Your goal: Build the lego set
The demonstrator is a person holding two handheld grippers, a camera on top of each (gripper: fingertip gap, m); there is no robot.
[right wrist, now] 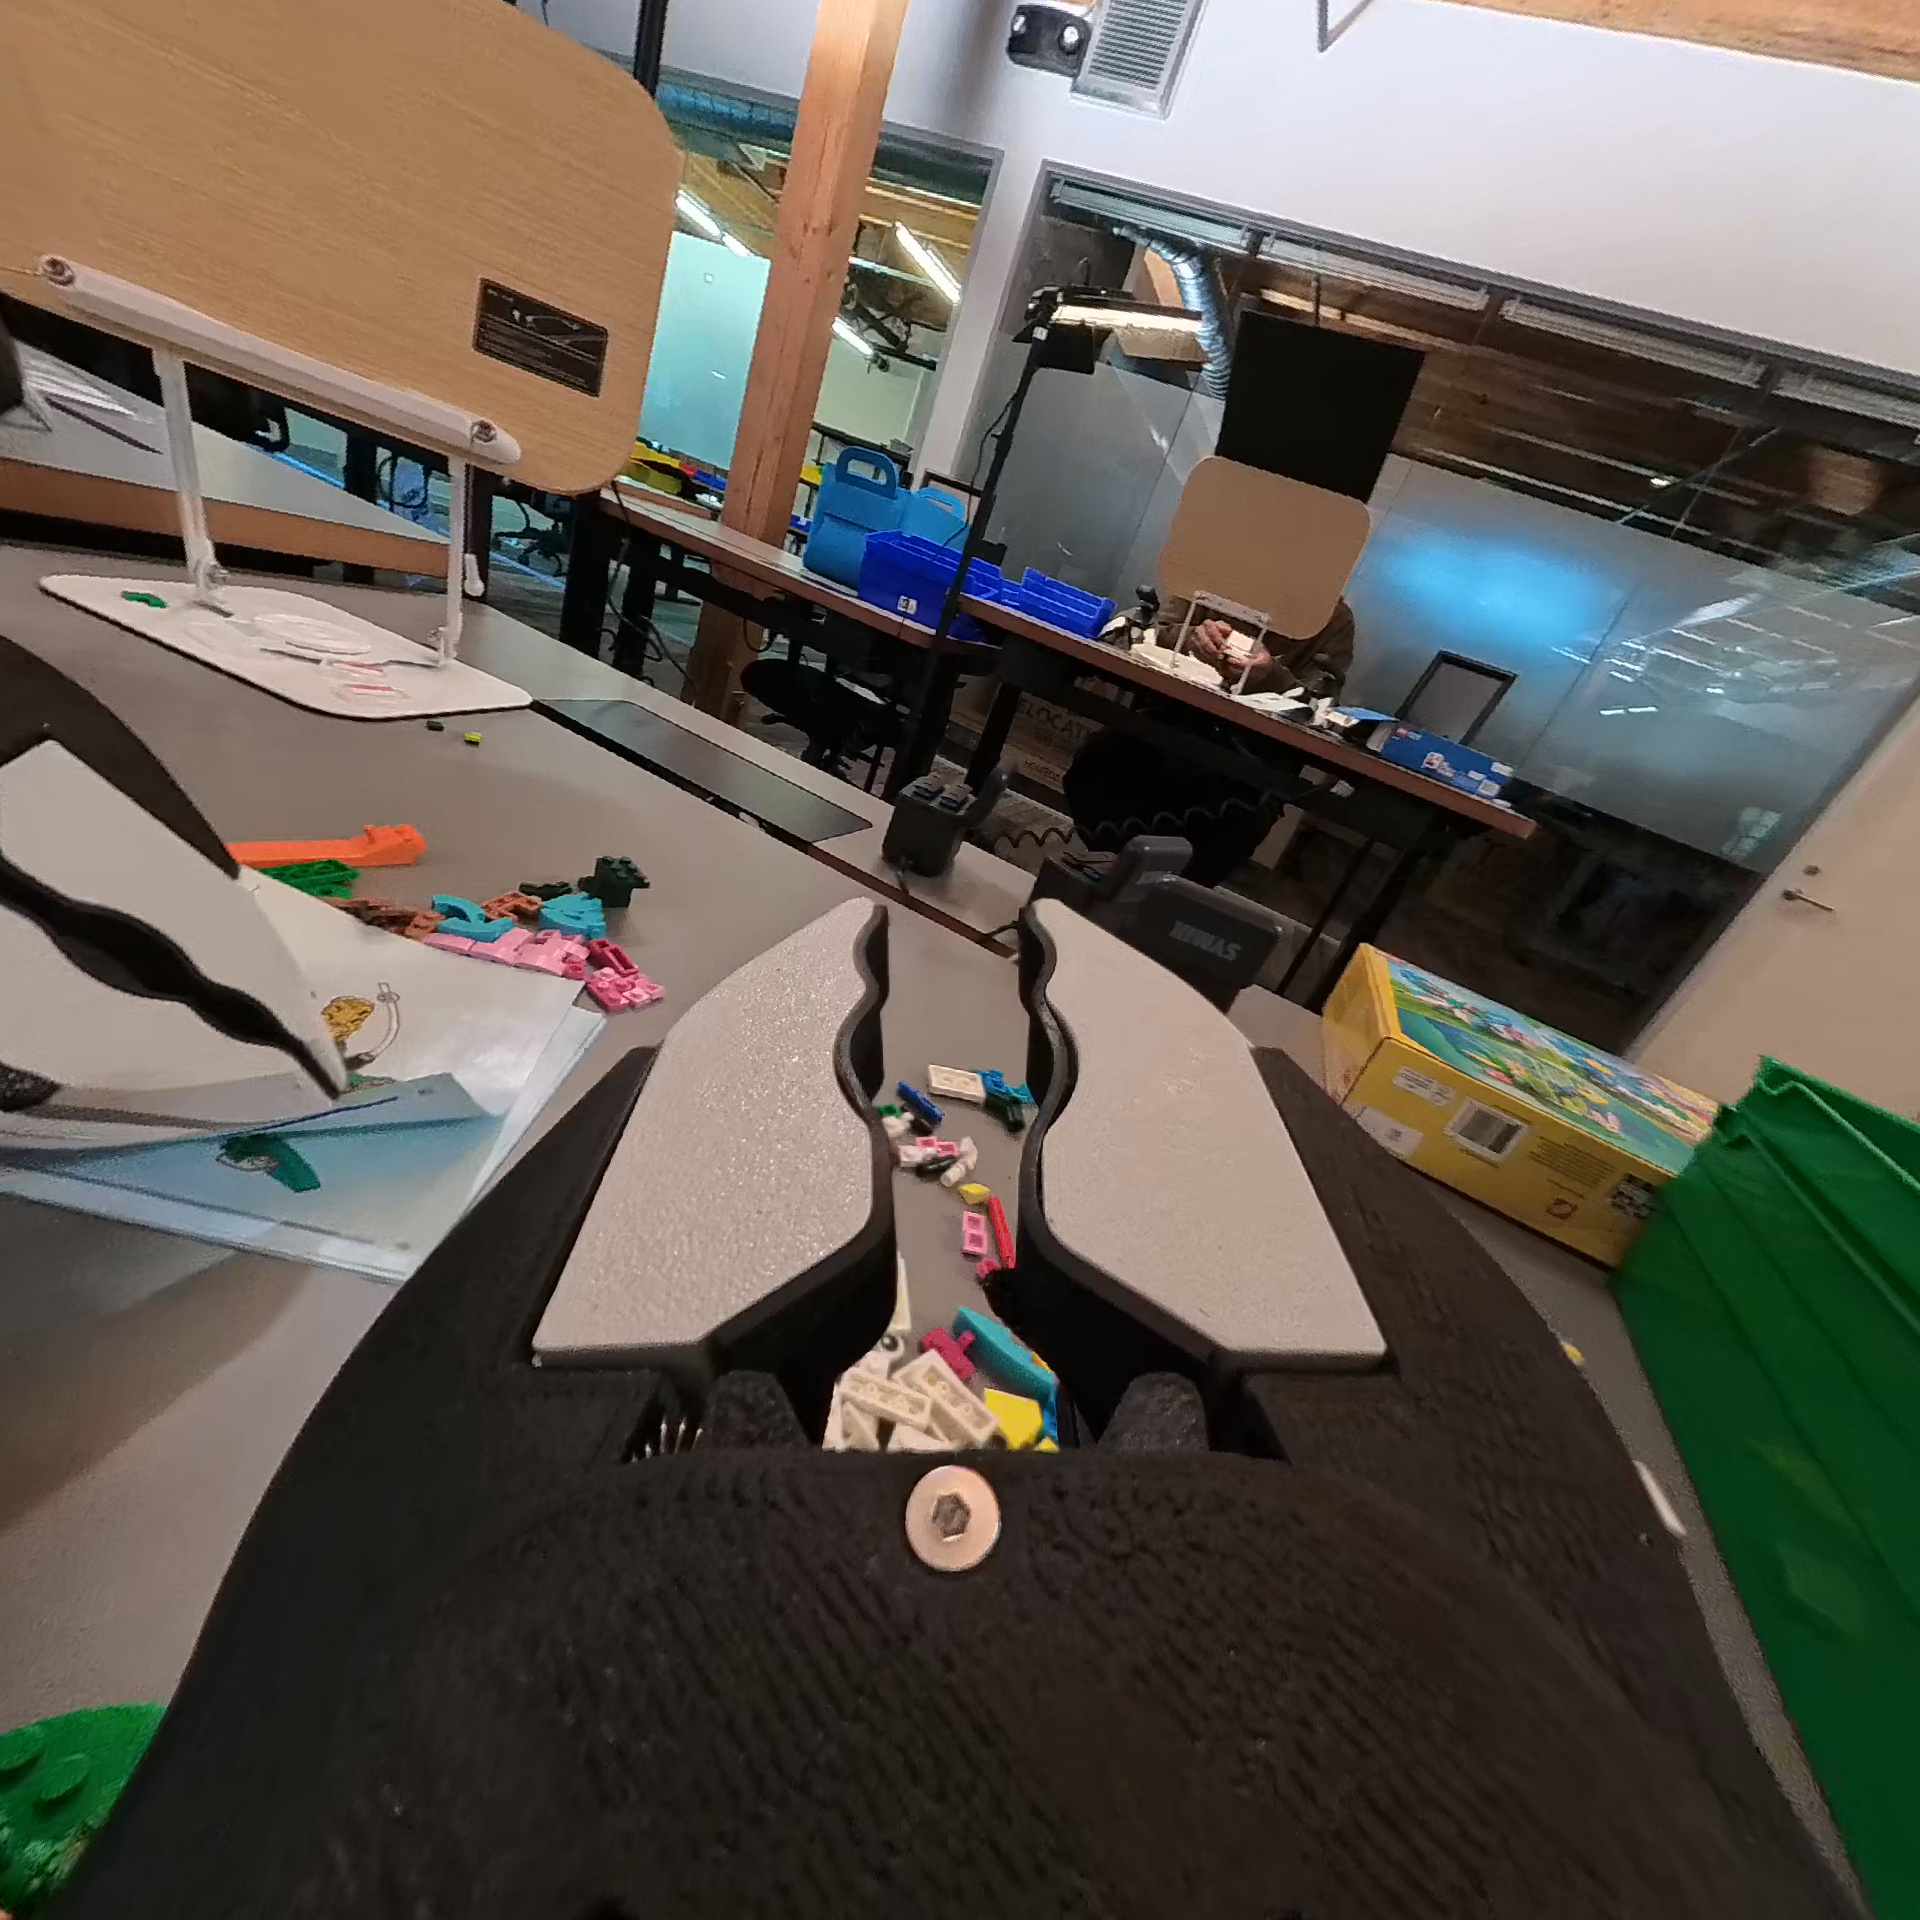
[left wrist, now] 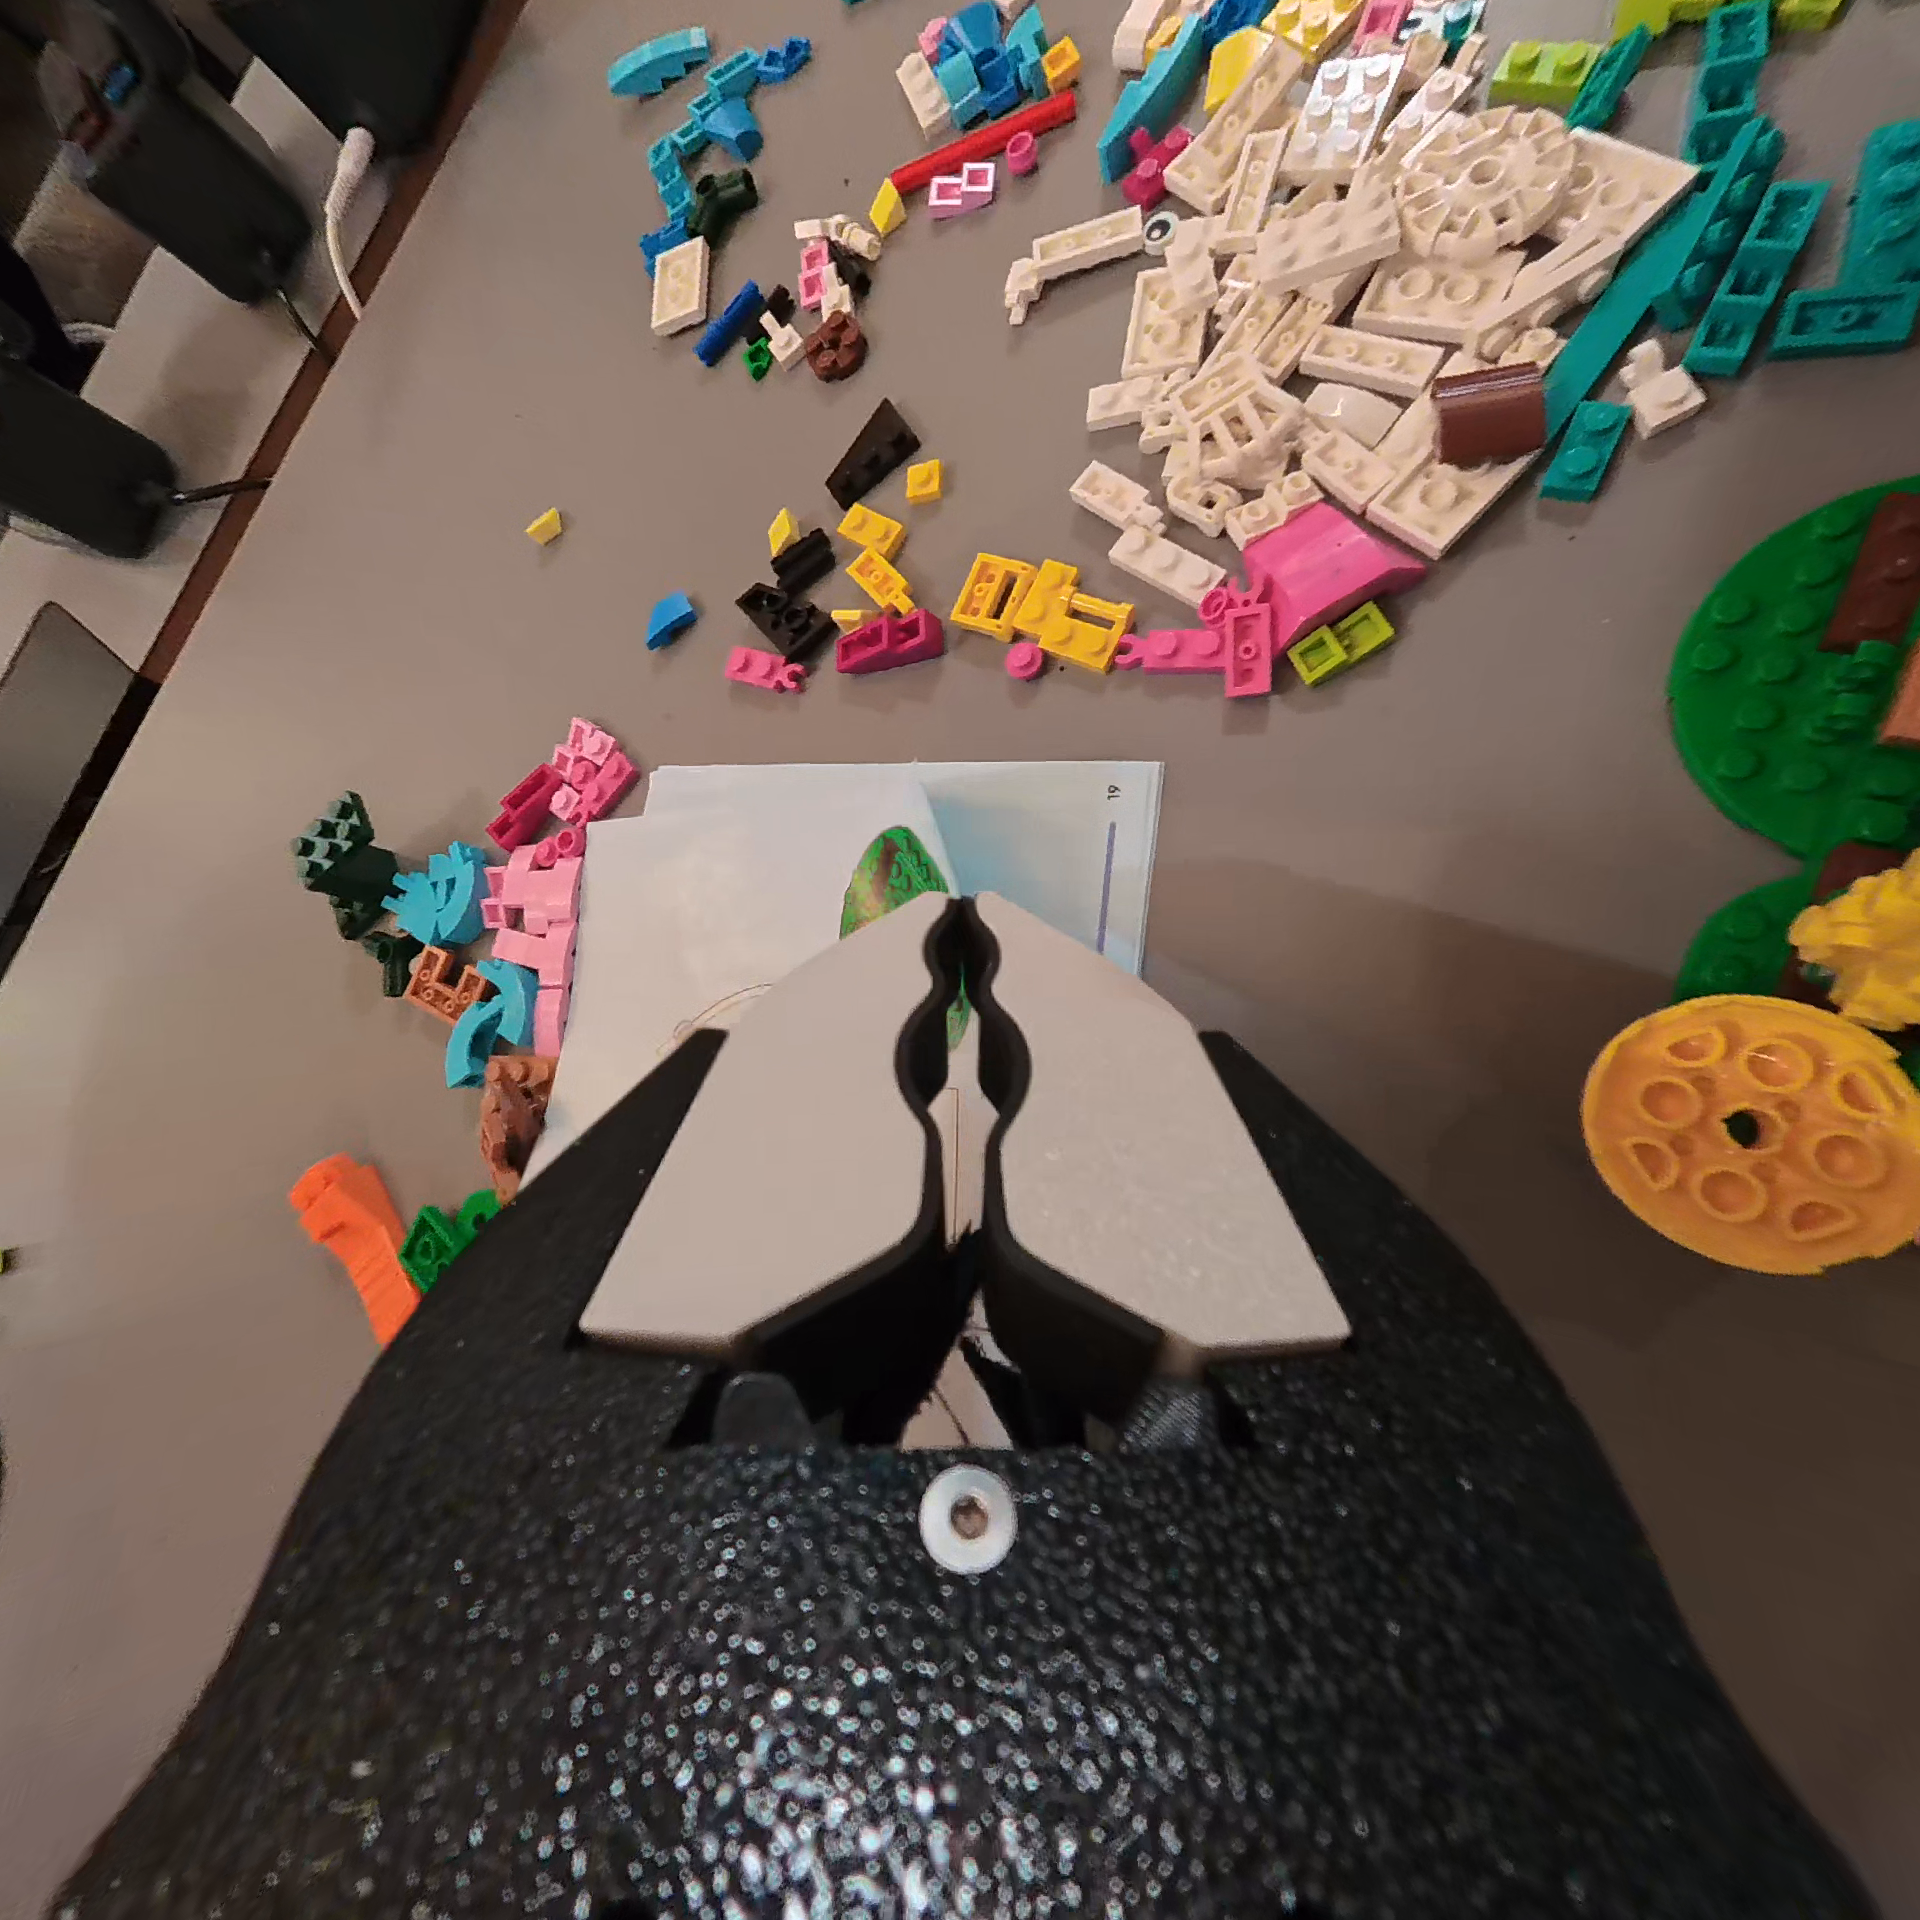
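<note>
The left gripper (left wrist: pixel 964 902), jaws pressed together, pinches a page of the open paper picture booklet (left wrist: pixel 790 831) on the grey worktop (left wrist: pixel 1351 790). The right gripper (right wrist: pixel 954 914), jaws apart and empty, hovers over small loose plastic bricks (right wrist: pixel 961 1153).

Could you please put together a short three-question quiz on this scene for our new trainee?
1. True or false: the left gripper has its fingers closed together above the open booklet.
2. Which colour is the largest brick pile on the grey table: A white, B orange, C black?
3. Fill in: the right gripper has its fingers ____, with nothing between them.

Key: 1 true. 2 A. 3 apart; only loose bricks on the table show through the gap.
</note>
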